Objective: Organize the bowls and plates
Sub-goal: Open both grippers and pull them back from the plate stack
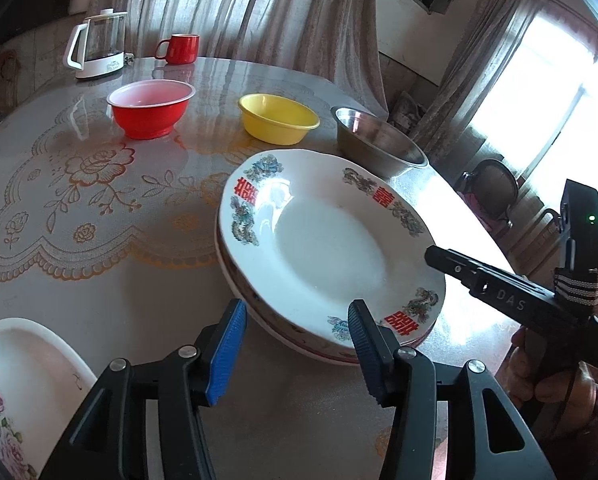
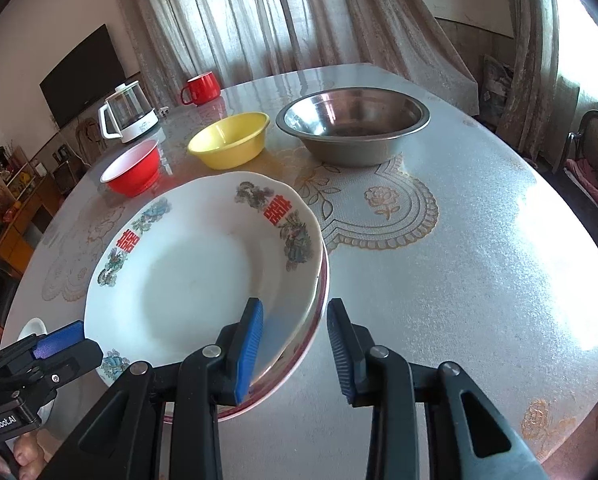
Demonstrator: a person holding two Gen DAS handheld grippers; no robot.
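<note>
Left gripper (image 1: 297,350) jaws wide open, empty, at the near rim of the plate stack (image 1: 327,240) mid-table (image 1: 99,240). Right gripper (image 2: 295,350) also wide open, gripping nothing, straddling the stack's right rim. Behind, left to right: red bowl (image 2: 133,172), yellow bowl (image 2: 229,140), steel bowl (image 2: 353,124).

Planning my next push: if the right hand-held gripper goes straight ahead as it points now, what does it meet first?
Probably the stacked plates' rim, which sits in the open right hand-held gripper. Depth is unclear.
</note>
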